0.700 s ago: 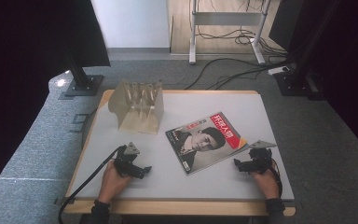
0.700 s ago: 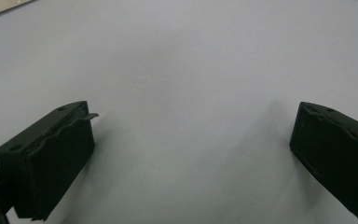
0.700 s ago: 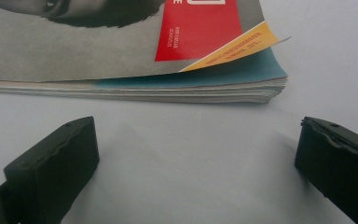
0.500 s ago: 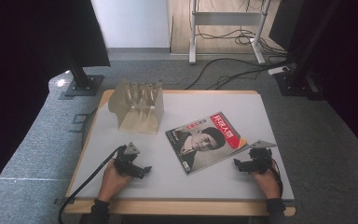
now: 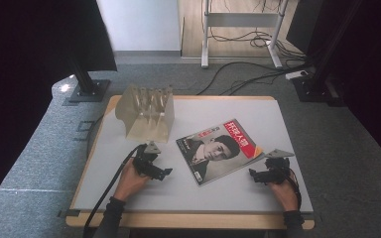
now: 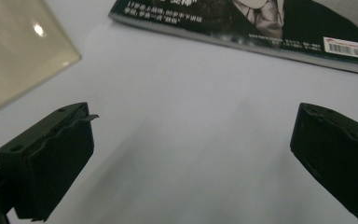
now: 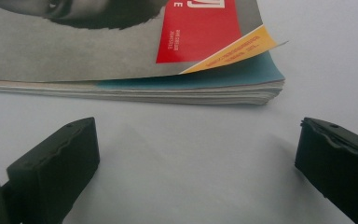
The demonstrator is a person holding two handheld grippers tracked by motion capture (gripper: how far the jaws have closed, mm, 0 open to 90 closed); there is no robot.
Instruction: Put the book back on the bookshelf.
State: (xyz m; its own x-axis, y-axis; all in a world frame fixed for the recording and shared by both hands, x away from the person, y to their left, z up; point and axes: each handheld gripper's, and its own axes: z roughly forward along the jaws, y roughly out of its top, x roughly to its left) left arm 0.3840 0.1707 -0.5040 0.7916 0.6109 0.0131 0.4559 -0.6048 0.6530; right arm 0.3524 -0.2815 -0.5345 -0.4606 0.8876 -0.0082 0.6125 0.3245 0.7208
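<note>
A magazine (image 5: 218, 150) with a portrait cover and a red block lies flat near the middle of the white table top (image 5: 208, 193). My left gripper (image 5: 165, 173) rests on the table to the magazine's left, open with nothing between its jaws. In the left gripper view the magazine's spine edge (image 6: 270, 44) runs across the top. My right gripper (image 5: 254, 174) sits by the magazine's right corner, open and empty. In the right gripper view the magazine's page edge (image 7: 168, 91) lies just ahead of the jaws, its cover corner curled up.
A pale beige slotted file rack (image 5: 146, 113) stands at the table's back left; its wall (image 6: 14, 51) is close to my left gripper. Dark stands, cables and a metal frame stand on the grey floor beyond the table.
</note>
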